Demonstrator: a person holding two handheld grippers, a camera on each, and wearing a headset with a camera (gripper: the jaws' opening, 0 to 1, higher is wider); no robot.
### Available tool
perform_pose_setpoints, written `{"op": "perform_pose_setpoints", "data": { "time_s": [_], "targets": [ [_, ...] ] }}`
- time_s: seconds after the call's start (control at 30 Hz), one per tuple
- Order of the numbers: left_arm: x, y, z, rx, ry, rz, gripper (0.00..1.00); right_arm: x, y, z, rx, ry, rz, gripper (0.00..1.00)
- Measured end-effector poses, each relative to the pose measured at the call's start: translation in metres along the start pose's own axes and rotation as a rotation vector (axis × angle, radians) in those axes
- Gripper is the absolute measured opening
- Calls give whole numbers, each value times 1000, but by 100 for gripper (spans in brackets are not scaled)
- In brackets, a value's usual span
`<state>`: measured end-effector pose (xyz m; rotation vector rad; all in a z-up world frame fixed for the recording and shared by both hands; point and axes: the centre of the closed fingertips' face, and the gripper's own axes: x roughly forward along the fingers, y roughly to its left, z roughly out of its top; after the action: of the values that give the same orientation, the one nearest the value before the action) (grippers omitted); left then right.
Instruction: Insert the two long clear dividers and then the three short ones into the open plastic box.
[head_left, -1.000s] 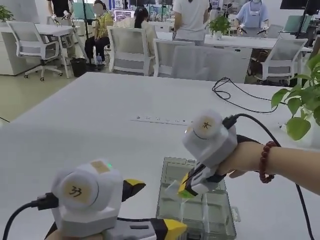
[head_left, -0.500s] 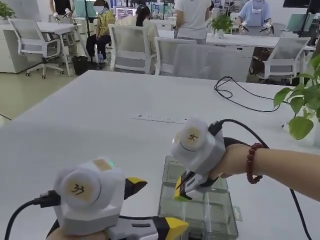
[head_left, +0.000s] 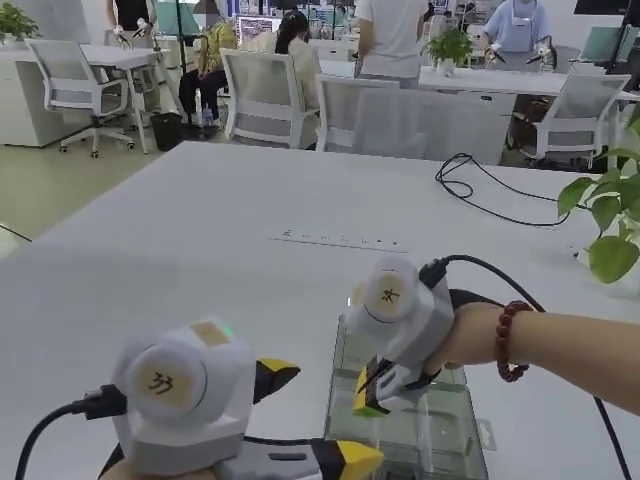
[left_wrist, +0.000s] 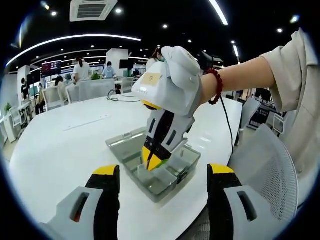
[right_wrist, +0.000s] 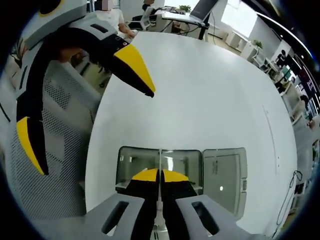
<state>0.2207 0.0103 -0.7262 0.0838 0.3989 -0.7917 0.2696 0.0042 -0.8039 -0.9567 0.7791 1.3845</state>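
The right gripper (head_left: 368, 400) is pinching a thin clear plastic divider (right_wrist: 160, 159) edge-on, its jaws nearly together, at lower centre of the right gripper view; the divider is crossing the middle of the open clear plastic box (right_wrist: 122, 165); the left gripper (head_left: 330, 415) is hovering just beside the box at lower left of the head view, jaws spread wide; a black cable (head_left: 480, 195) and a green leafy plant (head_left: 610, 220) are sitting well apart on the white surface (head_left: 200, 260).

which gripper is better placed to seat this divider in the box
Right. The right gripper reaches into the box, shut on a thin clear divider. The left gripper hangs open beside the box, holding nothing.
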Motion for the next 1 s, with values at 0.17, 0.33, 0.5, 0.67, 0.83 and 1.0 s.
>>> {"op": "perform_pose_setpoints", "data": {
  "time_s": [0.17, 0.33, 0.5, 0.67, 0.83, 1.0],
  "targets": [
    [1, 1, 1, 0, -1, 0, 71, 5, 0, -2, 10, 5, 2, 2],
    [1, 1, 1, 3, 3, 1, 71, 10, -1, -3, 13, 17, 10, 2],
    [2, 0, 0, 8, 8, 1, 71, 17, -1, -6, 23, 37, 22, 2],
    [2, 0, 0, 12, 7, 0, 72, 21, -1, -9, 21, 57, 39, 2],
    [3, 0, 1, 3, 0, 0, 72, 22, 0, -10, 34, 60, 52, 2],
    [5, 0, -3, 3, 12, -1, 72, 27, 0, -10, 28, 96, 67, 2]
  ]
}}
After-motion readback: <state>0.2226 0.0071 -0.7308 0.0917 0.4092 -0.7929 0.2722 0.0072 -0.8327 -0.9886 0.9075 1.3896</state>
